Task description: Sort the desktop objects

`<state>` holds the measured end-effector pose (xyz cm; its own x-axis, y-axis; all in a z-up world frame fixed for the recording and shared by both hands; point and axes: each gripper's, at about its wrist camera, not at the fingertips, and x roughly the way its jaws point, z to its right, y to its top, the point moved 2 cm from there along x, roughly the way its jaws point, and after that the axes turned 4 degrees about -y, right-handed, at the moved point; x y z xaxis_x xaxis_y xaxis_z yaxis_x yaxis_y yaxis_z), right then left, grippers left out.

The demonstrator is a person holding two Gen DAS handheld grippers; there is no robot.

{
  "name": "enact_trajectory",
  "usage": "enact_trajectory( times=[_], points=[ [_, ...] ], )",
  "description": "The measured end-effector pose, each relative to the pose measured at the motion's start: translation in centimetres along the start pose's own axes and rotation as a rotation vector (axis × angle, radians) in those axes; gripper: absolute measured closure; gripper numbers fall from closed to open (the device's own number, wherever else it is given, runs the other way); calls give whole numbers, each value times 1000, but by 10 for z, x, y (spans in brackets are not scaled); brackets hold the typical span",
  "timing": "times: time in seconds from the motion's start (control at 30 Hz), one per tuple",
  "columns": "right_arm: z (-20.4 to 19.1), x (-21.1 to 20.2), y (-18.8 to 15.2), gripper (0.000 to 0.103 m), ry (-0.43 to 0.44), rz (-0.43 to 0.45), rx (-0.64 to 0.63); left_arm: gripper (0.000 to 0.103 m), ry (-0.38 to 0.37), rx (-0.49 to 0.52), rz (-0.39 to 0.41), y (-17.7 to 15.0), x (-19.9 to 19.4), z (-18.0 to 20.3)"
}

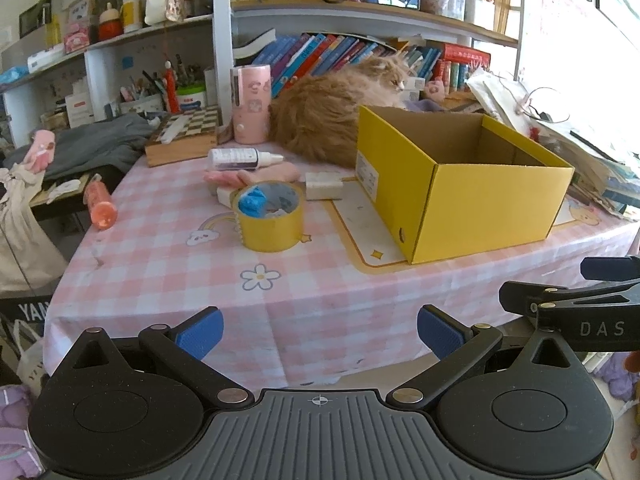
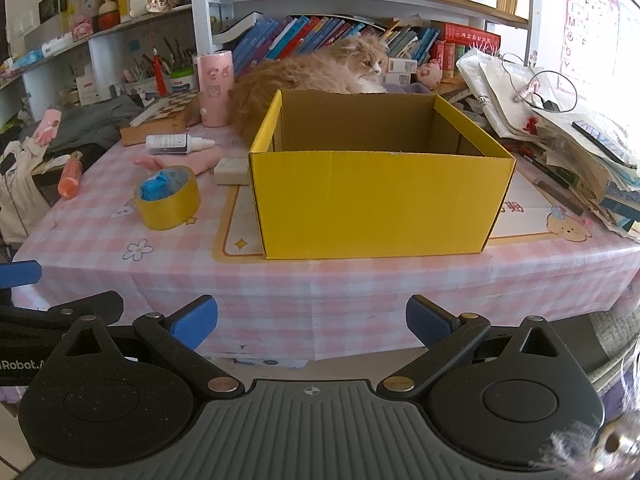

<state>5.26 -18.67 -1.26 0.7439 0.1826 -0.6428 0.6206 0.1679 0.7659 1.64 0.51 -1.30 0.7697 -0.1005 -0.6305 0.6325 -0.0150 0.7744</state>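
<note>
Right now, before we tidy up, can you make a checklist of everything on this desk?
Surface: pink checked tablecloth, mostly flat.
Job's things: yellow box open, looks empty; tape roll, white dropper bottle, orange tube, white block loose to its left.
Clutter: paper pile right of the box; pink cup, chessboard behind.
Grippers: left hand-held gripper and right hand-held gripper open, holding nothing.
Cables: thin cord on papers.
Surroundings: cat lying behind the box; bookshelves.
</note>
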Motion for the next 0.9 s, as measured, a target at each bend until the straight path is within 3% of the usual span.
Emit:
enact_trajectory(
  times=[0.9],
  points=[
    [-2, 0, 1, 0, 19, -2, -21, 0, 33, -19, 12, 1, -1, -5]
  ],
)
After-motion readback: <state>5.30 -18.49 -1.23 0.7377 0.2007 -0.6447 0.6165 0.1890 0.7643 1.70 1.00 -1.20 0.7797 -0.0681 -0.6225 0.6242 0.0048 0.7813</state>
